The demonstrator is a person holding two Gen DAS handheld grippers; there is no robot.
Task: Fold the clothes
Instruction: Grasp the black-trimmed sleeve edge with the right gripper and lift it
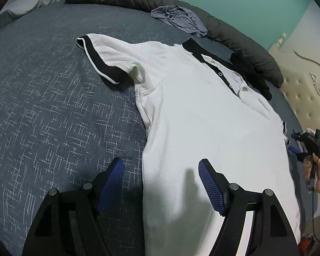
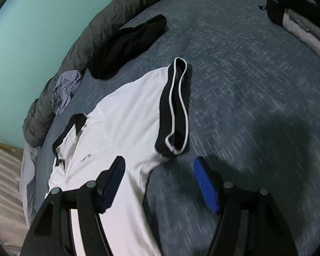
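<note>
Left gripper (image 1: 161, 183) released, jaws straddling the near left side edge of the white polo shirt (image 1: 202, 111); right gripper (image 2: 159, 183) also released, empty, beside the right sleeve (image 2: 177, 106). Shirt lies flat on the blue bedspread (image 1: 42, 106). Light, limp cloth; likely best pinched at hem corners. Hem cut off; right view blurred.

The right gripper (image 2: 159, 184) hangs with jaws apart over the white polo shirt's (image 2: 121, 123) black-trimmed sleeve (image 2: 177, 106) on the blue bedspread (image 2: 245, 85).
</note>
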